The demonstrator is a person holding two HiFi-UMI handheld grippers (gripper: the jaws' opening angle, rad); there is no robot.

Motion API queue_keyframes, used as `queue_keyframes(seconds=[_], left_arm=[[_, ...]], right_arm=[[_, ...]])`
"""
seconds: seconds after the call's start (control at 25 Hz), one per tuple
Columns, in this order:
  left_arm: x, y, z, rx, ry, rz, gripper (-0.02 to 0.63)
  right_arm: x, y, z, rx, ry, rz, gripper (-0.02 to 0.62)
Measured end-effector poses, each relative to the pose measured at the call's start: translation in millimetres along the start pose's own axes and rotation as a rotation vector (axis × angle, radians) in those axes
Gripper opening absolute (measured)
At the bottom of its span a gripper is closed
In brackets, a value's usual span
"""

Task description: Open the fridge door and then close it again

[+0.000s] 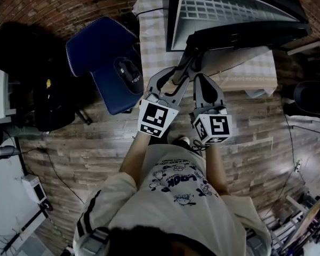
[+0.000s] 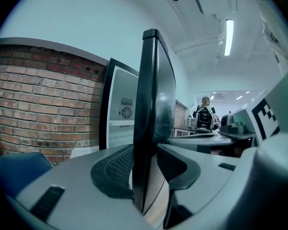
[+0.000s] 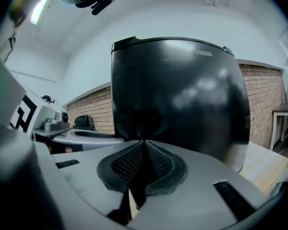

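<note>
A small fridge stands on a cloth-covered table, its white wire-shelved inside showing. Its black door is swung open. In the head view my left gripper reaches up to the door's free edge. The left gripper view shows that edge standing upright between the two pads, with my left gripper shut on it. My right gripper is just beside it, lower right. In the right gripper view the glossy door front fills the frame, and my right gripper is shut, pads together, holding nothing.
The checkered table carries the fridge. A blue chair with a dark object on its seat stands at the left, and a black bag lies further left. A brick wall is behind. A person stands far off.
</note>
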State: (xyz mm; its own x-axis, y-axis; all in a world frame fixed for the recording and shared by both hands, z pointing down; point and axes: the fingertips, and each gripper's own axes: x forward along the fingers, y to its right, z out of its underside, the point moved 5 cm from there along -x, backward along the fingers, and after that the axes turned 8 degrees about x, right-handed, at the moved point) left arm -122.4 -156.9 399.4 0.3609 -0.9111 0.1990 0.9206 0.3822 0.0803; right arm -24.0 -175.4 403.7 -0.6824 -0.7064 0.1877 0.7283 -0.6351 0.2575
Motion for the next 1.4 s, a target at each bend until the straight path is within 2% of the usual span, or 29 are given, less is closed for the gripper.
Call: queue_keyframes(seconds=[0.8, 1.4], left_arm=[[30.5, -58.2, 1.1, 0.022, 0.009, 0.036, 0.155], [51.6, -89.9, -2.5, 0.016, 0.011, -0.008, 0.132]], right_arm=[[47.6, -2.6, -6.1, -0.014, -0.007, 0.033, 0.034], [72.6, -3.5, -10.1, -0.019, -0.015, 0.039, 0.033]])
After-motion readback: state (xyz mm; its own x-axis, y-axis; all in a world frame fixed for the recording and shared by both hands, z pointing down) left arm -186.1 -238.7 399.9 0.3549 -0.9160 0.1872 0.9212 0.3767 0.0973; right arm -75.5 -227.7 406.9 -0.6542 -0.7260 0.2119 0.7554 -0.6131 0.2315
